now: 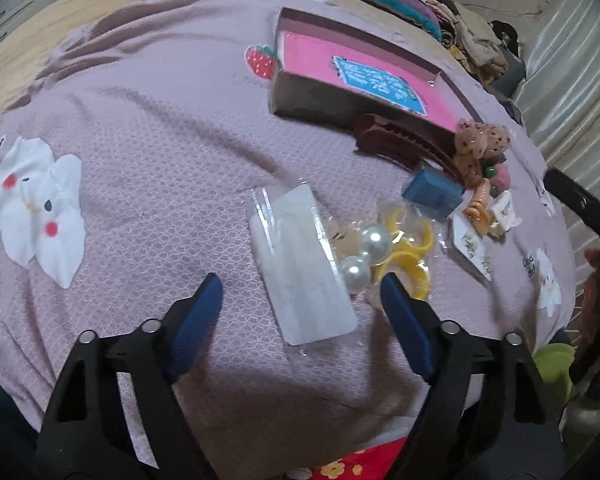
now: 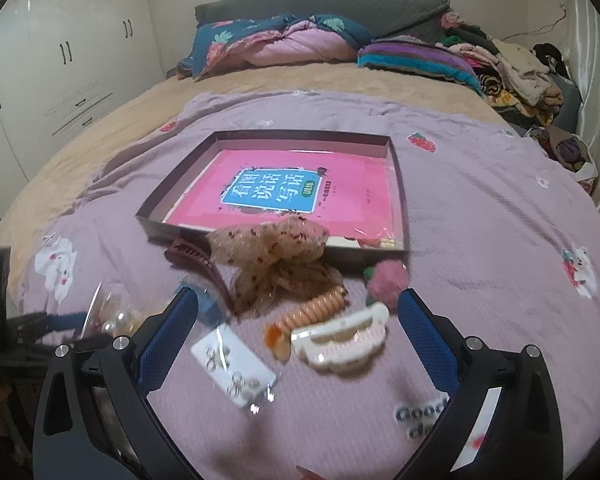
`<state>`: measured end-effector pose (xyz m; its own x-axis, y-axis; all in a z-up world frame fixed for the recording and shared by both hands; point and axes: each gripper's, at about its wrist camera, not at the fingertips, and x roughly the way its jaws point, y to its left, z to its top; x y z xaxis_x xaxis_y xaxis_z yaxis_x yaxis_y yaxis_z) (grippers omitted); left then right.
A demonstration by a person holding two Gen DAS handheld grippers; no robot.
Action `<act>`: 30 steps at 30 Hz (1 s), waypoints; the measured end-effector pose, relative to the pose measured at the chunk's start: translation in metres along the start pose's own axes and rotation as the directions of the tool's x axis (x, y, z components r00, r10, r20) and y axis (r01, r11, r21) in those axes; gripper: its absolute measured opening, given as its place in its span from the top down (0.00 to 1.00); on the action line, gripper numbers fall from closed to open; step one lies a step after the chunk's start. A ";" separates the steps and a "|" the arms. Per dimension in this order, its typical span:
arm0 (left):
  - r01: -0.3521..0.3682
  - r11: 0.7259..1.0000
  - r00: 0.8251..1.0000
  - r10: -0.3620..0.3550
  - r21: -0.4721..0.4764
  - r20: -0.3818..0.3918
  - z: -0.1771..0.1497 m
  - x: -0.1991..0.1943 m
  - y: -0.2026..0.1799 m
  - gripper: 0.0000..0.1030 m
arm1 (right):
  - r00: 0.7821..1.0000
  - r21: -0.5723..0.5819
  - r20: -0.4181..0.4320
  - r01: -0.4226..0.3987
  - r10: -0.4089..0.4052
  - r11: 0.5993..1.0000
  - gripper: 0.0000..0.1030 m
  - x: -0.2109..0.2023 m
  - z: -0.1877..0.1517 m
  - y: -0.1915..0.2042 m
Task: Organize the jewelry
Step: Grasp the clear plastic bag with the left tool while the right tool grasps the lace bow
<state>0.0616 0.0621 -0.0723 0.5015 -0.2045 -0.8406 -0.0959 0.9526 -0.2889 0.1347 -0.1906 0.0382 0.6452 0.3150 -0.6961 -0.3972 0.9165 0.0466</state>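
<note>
A shallow dark box [image 2: 396, 168] with a pink book inside lies on the mauve bedspread; it also shows in the left wrist view [image 1: 312, 96]. Hair accessories lie in front of it: a dotted fabric bow [image 2: 276, 248], a brown claw clip [image 2: 192, 256], an orange coil tie [image 2: 320, 308], a white claw clip [image 2: 340, 340], a pink pompom [image 2: 388, 280] and an earring card [image 2: 232, 360]. My left gripper [image 1: 302, 290] is open over a clear packet [image 1: 300, 264], beside pearl beads [image 1: 364, 252] and a yellow clip [image 1: 412, 256]. My right gripper [image 2: 298, 304] is open above the clips.
A small blue box [image 1: 432, 192] lies near the brown clip [image 1: 400, 140]. Pillows and folded quilts [image 2: 280, 40] lie at the bed's head, piled clothes [image 2: 516, 68] at the right. White wardrobes [image 2: 60, 60] stand left. The bedspread [image 1: 140, 160] stretches left.
</note>
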 end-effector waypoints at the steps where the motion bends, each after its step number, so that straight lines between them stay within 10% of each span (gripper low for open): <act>1: 0.006 1.000 1.000 -0.006 -0.002 0.000 0.000 0.000 0.002 0.36 | 1.000 -0.002 -0.010 0.000 0.000 1.000 0.04 0.008 0.003 0.001; 11: 0.057 0.998 0.998 -0.056 -0.035 0.029 0.010 -0.012 0.024 0.73 | 0.998 -0.037 -0.052 0.043 -0.045 0.998 0.07 0.066 0.025 0.009; 14: 0.052 0.997 0.998 -0.051 -0.056 0.025 0.010 -0.014 0.033 0.86 | 0.997 -0.031 -0.071 0.024 -0.026 0.999 0.39 0.077 0.029 0.011; 21: 0.062 0.995 0.998 -0.062 -0.076 0.012 0.008 -0.018 0.042 0.86 | 0.998 -0.033 -0.060 -0.037 0.035 0.999 0.82 0.071 0.026 0.015; 30: 0.056 0.996 0.998 -0.053 -0.072 0.044 0.022 -0.027 0.042 0.87 | 0.996 0.037 0.007 -0.088 0.088 0.995 0.90 0.030 0.018 -0.004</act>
<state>0.0631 0.1124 -0.0512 0.5432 -0.2444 -0.8033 -0.1293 0.9209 -0.3676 0.1680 -0.1802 0.0299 0.6123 0.3964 -0.6841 -0.4286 0.8935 0.1342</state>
